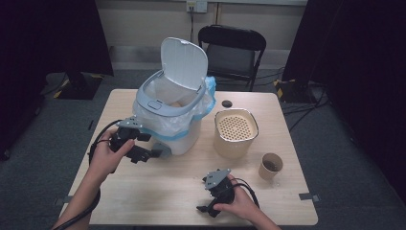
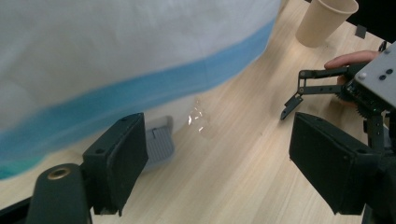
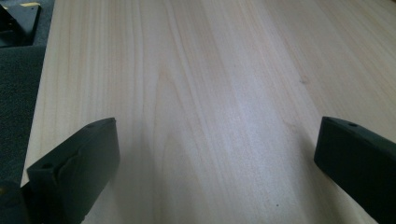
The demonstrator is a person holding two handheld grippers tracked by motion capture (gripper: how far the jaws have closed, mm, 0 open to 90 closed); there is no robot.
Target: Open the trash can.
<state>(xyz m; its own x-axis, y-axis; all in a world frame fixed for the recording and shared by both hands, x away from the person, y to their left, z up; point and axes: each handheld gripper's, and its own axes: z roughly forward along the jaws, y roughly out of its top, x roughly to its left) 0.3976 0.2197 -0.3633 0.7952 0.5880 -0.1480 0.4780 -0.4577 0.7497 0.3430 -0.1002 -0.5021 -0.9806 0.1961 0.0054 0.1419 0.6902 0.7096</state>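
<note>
The left gripper [image 1: 152, 154] hung with jaws apart and nothing between them, just beside the grey pedal [image 2: 158, 145] at the bin's [image 1: 167, 124] foot; probably the pedal lay slightly ahead. The right gripper [image 1: 205, 209], also apart, rested farther off.

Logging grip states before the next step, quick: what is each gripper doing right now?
Left gripper: open, holding nothing, jaws beside the grey pedal of the bin.
Right gripper: open, holding nothing, over bare table.

Readable text: none on any surface.
Bin [image 1: 167, 129] labels: none legible.
Cup [image 1: 270, 166] print: none legible.
</note>
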